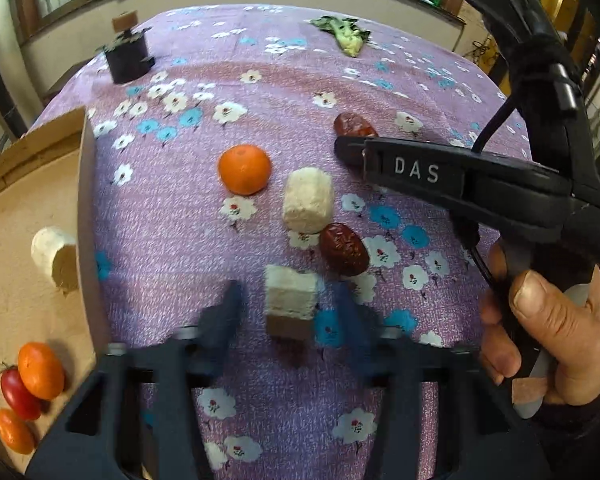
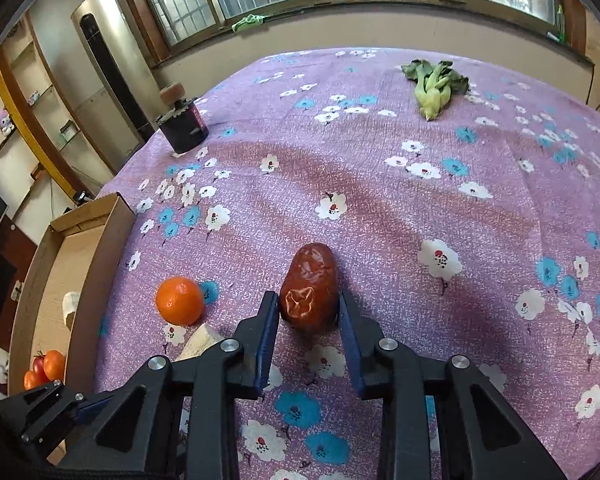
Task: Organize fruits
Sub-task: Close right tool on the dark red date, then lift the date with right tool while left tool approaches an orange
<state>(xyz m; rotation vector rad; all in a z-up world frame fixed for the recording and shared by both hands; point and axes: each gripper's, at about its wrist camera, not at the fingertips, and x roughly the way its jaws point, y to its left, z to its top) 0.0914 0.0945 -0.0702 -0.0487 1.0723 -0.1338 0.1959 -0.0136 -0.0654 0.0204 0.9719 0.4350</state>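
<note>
My left gripper (image 1: 288, 300) points down at a pale cut block (image 1: 290, 300) on the flowered cloth. Its blurred fingers (image 1: 224, 312) stand either side of the block with a small gap on each side, so it is open. My right gripper (image 2: 308, 302) is shut on a wrinkled red date (image 2: 310, 292), with both blue pads against its sides. From the left wrist view this gripper (image 1: 342, 148) crosses in from the right over that date (image 1: 354, 124). A mandarin (image 1: 244, 168), a pale cylinder piece (image 1: 308, 200) and a second red date (image 1: 344, 250) lie loose between them.
A cardboard box (image 1: 86, 200) at the left edge holds a pale piece (image 1: 54, 256), two small orange fruits (image 1: 40, 370) and a red cherry tomato (image 1: 18, 394). A dark jar (image 2: 184, 126) and a leafy green vegetable (image 2: 434, 84) lie at the far side. A hand (image 1: 548, 340) grips the right tool.
</note>
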